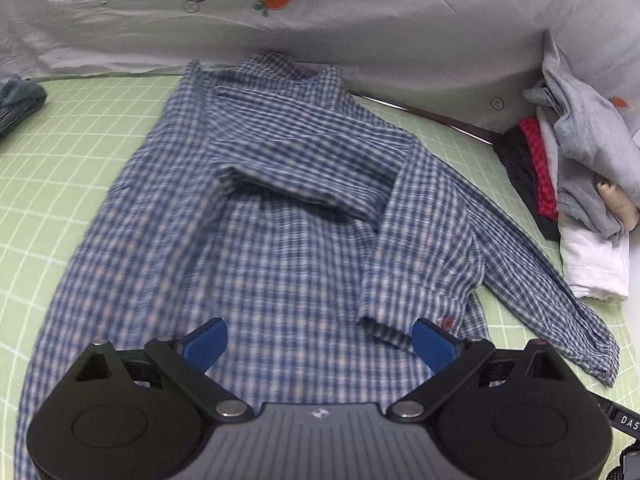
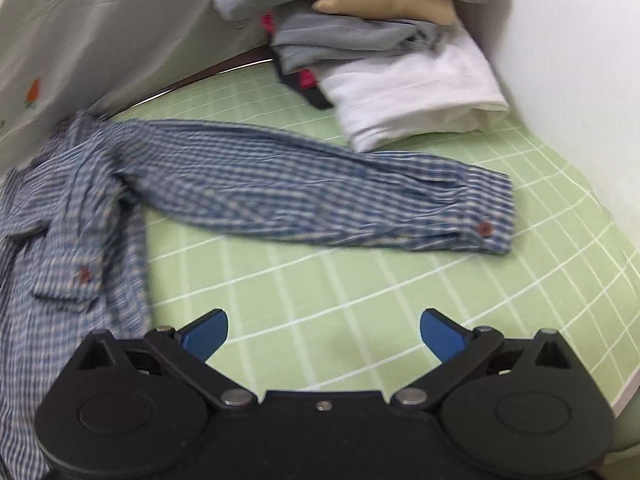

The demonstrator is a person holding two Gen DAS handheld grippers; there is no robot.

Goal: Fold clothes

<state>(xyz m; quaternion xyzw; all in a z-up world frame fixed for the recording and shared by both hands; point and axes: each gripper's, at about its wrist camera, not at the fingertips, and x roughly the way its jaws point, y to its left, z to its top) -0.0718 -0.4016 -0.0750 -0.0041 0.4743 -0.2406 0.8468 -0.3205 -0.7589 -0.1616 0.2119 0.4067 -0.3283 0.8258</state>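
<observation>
Both tongs are spread apart and hold nothing. With my left tongs [image 1: 320, 342] I hover over the near part of the blue checked shirt [image 1: 256, 216], which lies flat on the green grid sheet [image 1: 80, 152], one sleeve folded across its chest. My right tongs [image 2: 324, 330] hang above bare sheet, near the other sleeve [image 2: 320, 196], which stretches out to the right with its cuff button [image 2: 485, 229] showing. Beyond that sleeve, at the far right, sits a pile of folded clothes [image 2: 400, 80], against a carrot-print cloth [image 1: 360, 20].
</observation>
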